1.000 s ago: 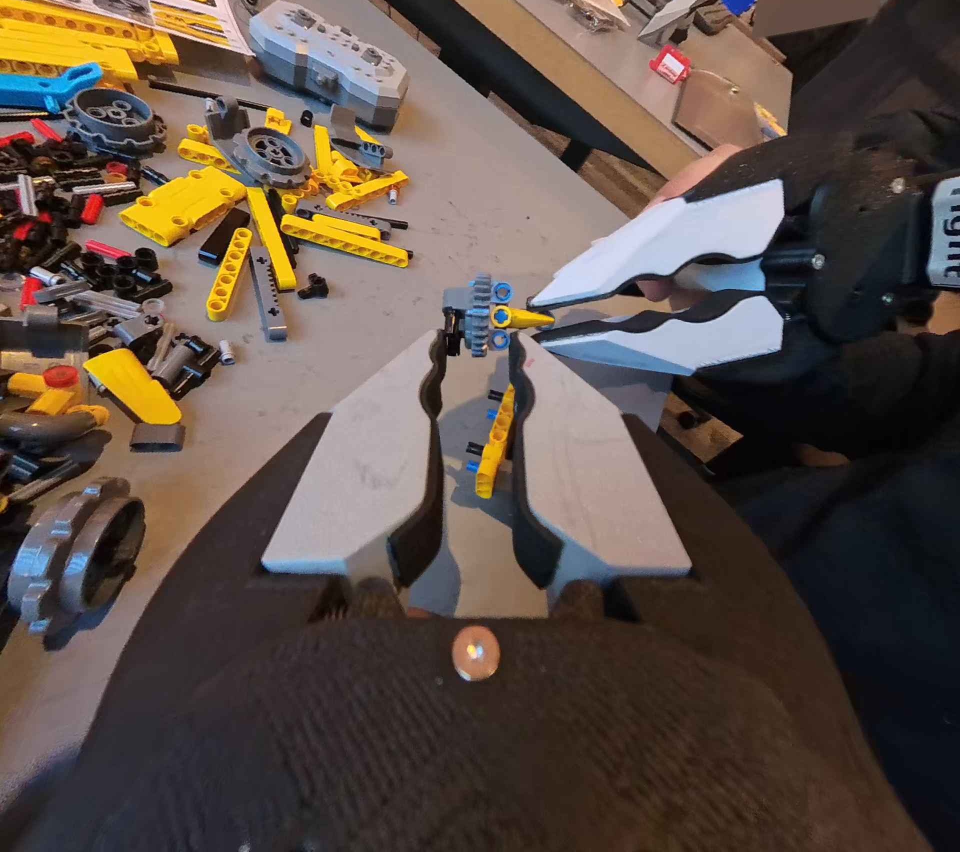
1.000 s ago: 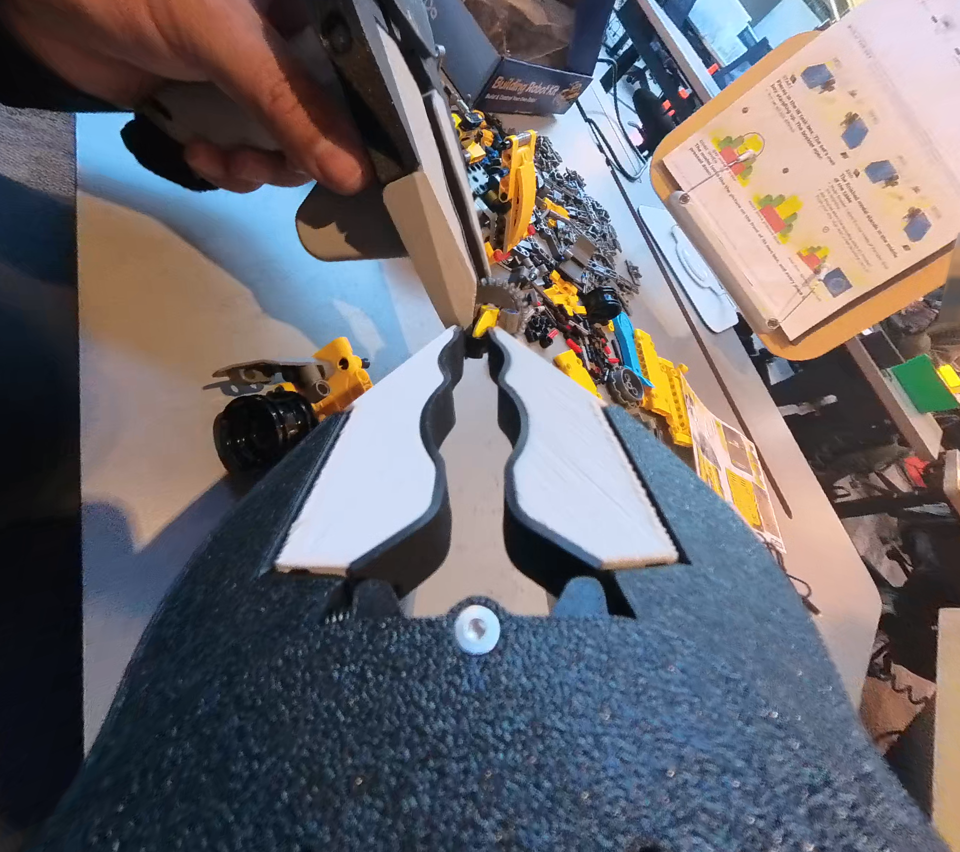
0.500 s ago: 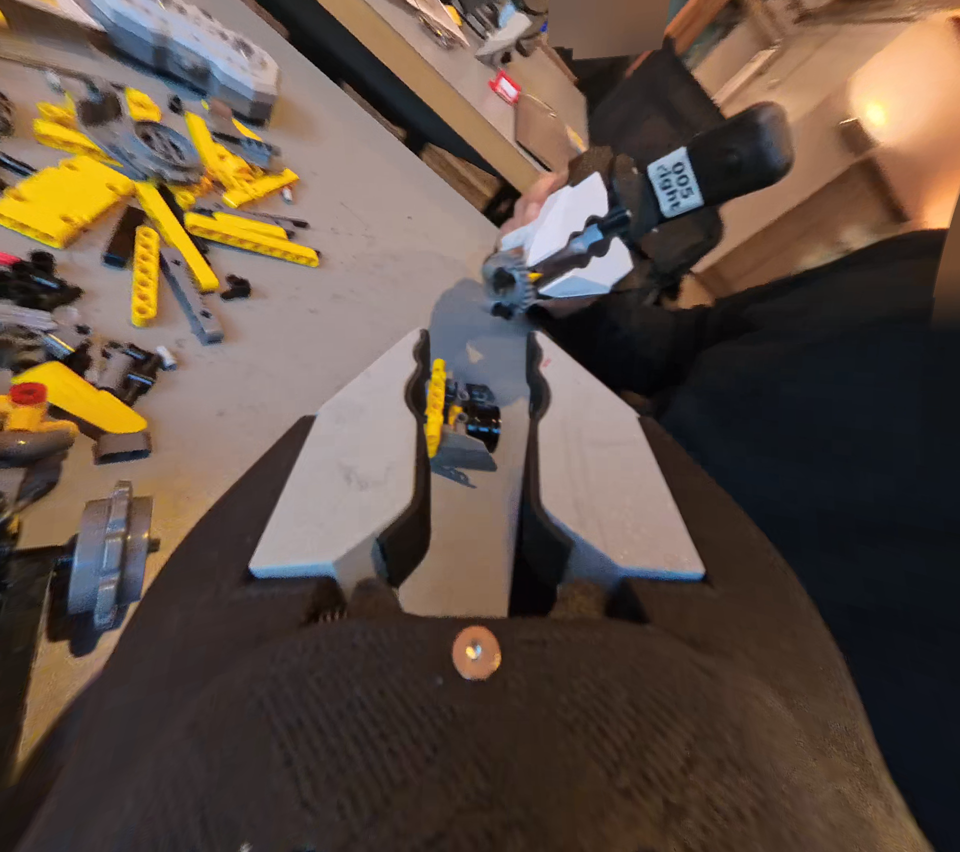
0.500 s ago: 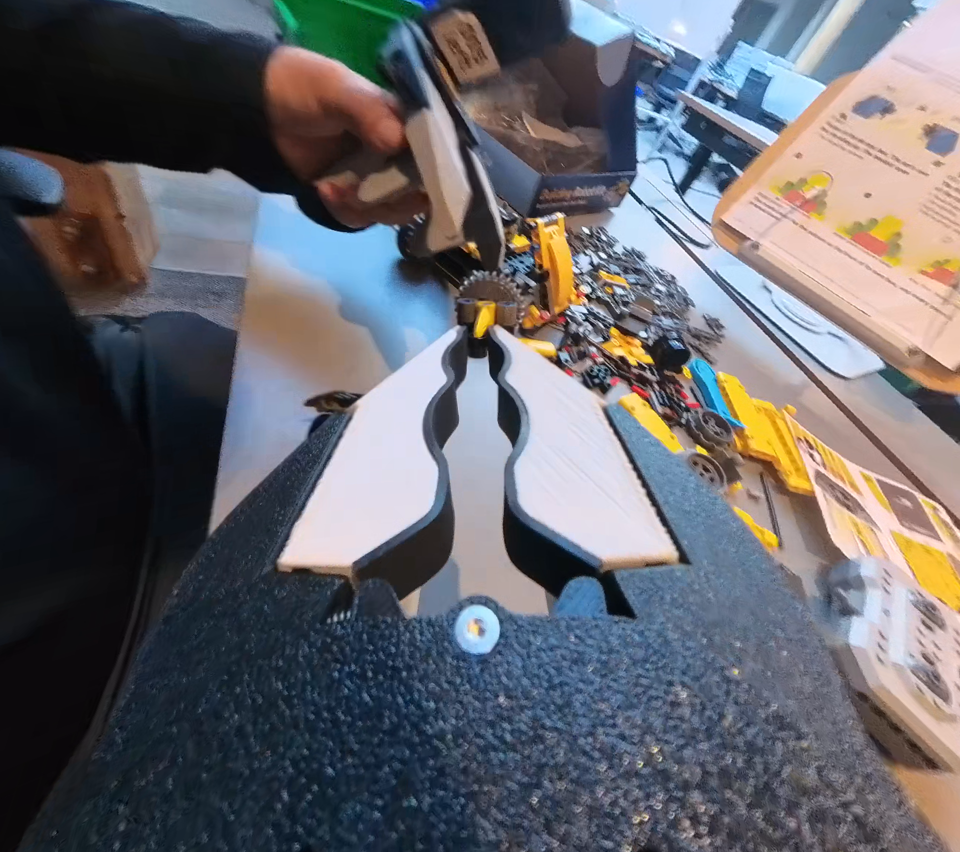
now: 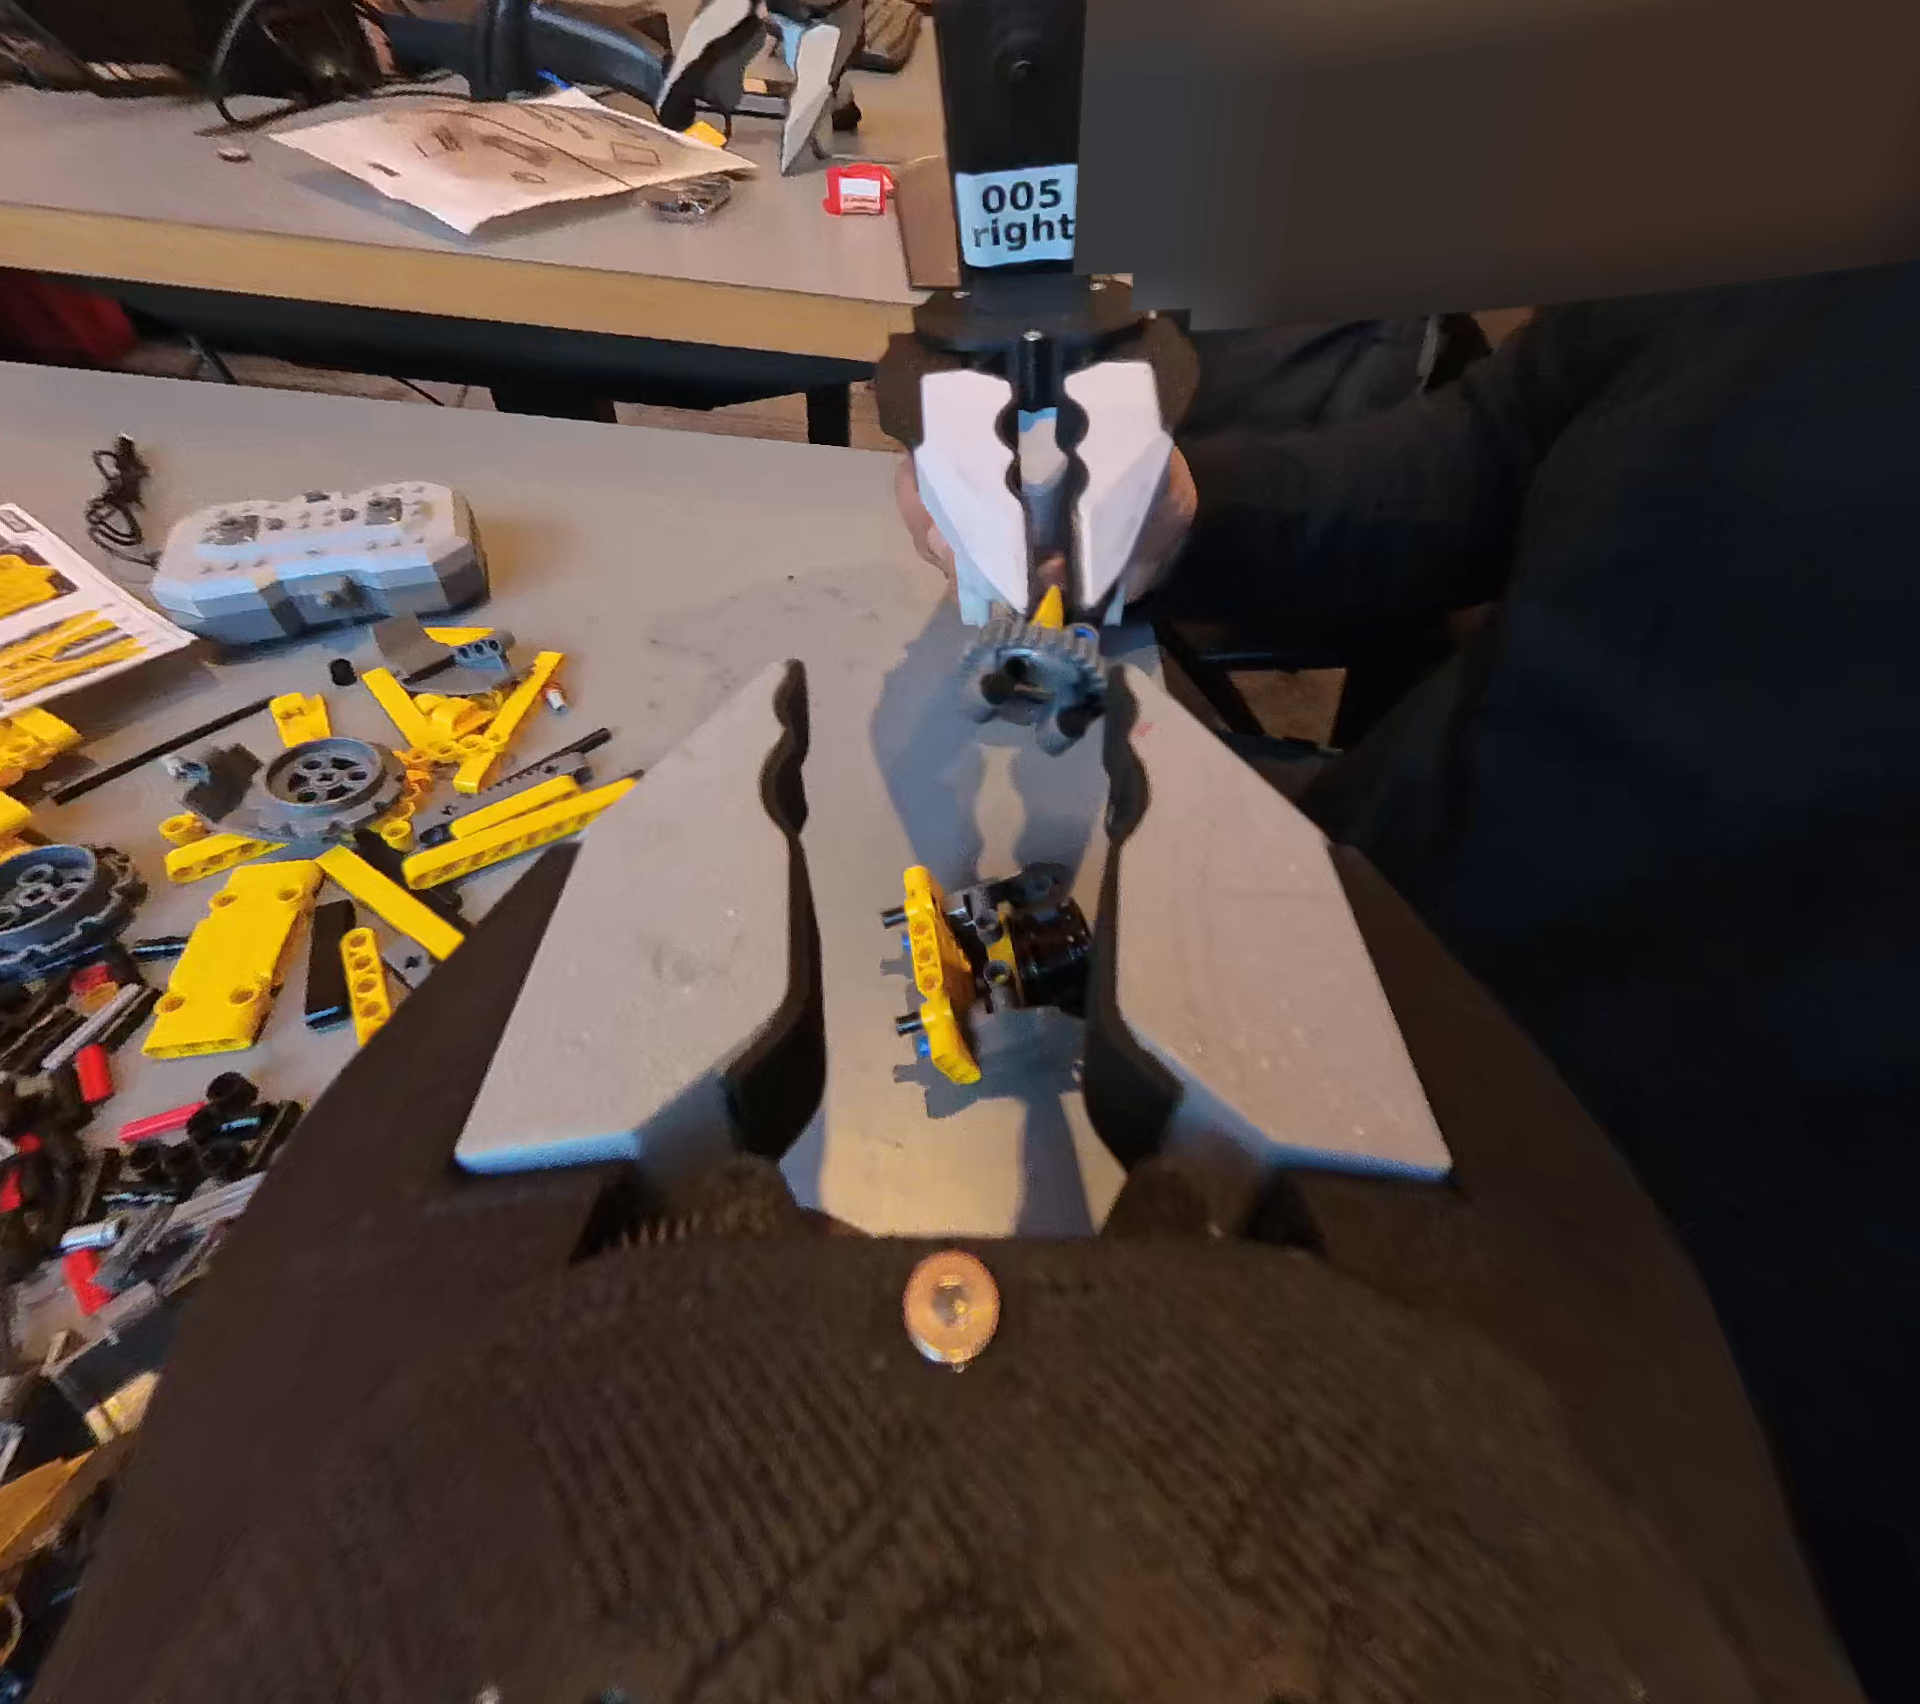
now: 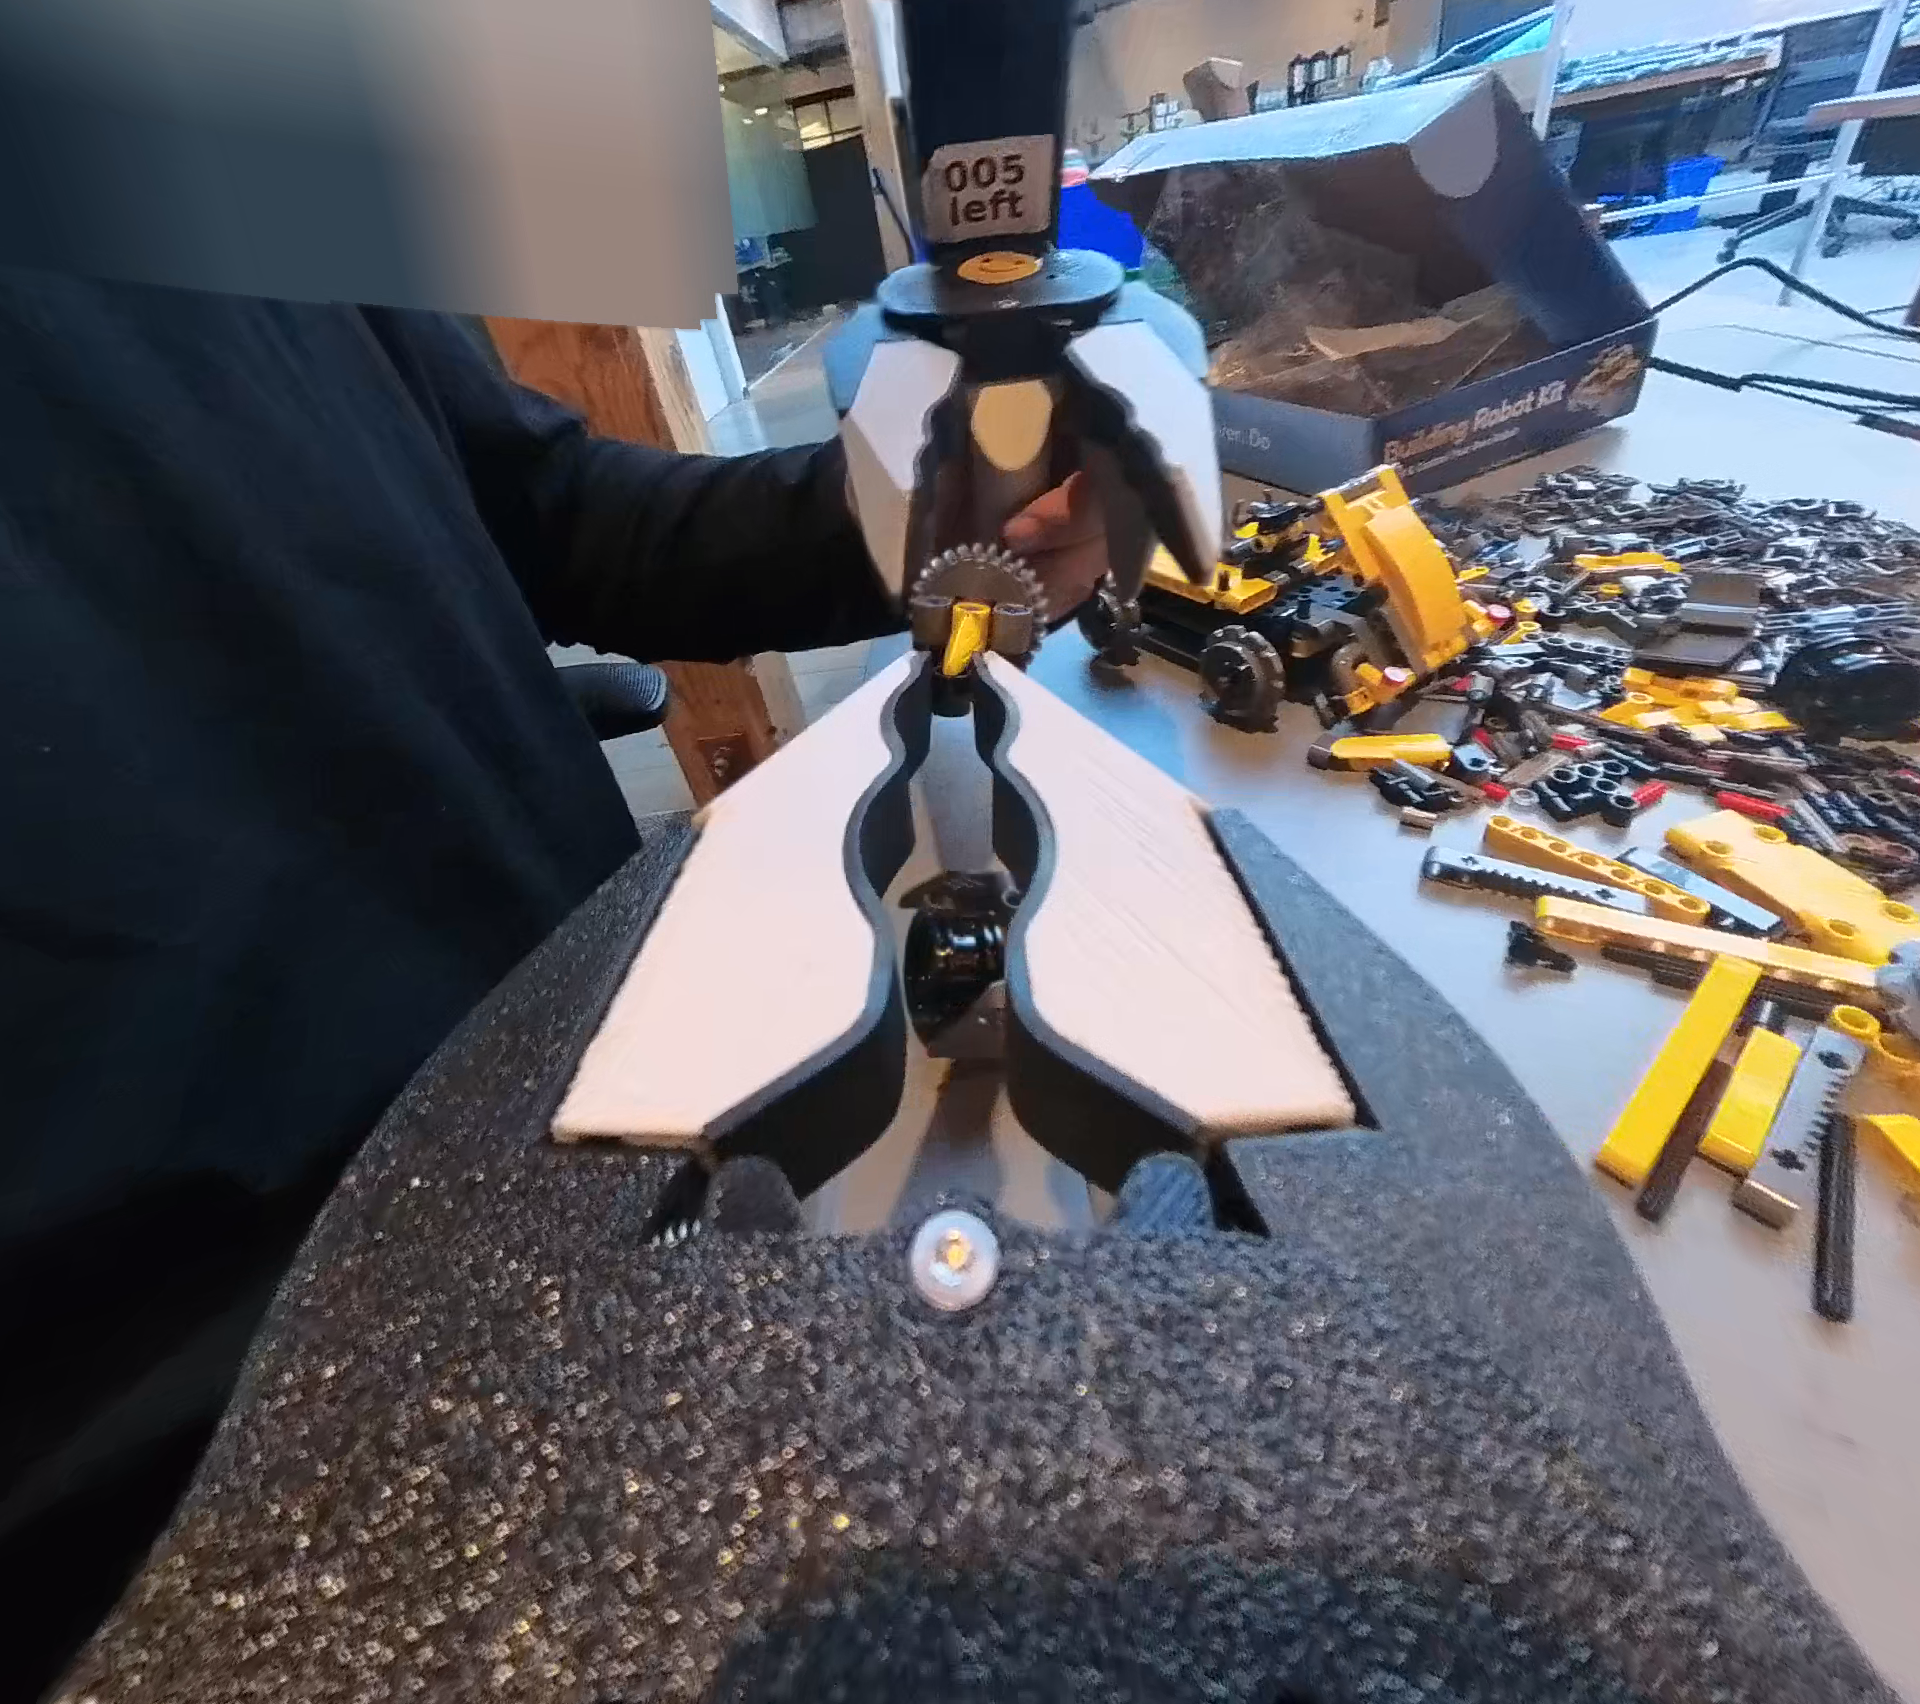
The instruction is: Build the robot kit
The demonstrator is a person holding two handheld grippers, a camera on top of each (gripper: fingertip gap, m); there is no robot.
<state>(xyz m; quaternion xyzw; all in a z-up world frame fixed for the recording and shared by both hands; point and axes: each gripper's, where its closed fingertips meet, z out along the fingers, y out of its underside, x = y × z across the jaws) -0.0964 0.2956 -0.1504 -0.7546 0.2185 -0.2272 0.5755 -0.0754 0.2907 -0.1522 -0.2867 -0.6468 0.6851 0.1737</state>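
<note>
Gear assembly (image 6: pixel 971 610) pinched at right gripper (image 6: pixel 954 675) tips; left gripper (image 5: pixel 951 688) spread wide, empty.

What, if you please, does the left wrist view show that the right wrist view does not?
Only the left wrist view shows the grey battery box and a spare gripper on the far table. Only the right wrist view shows the open dark cardboard box and the half-built yellow vehicle. Both show the right gripper shut on the grey gear assembly and the open left gripper.
</note>
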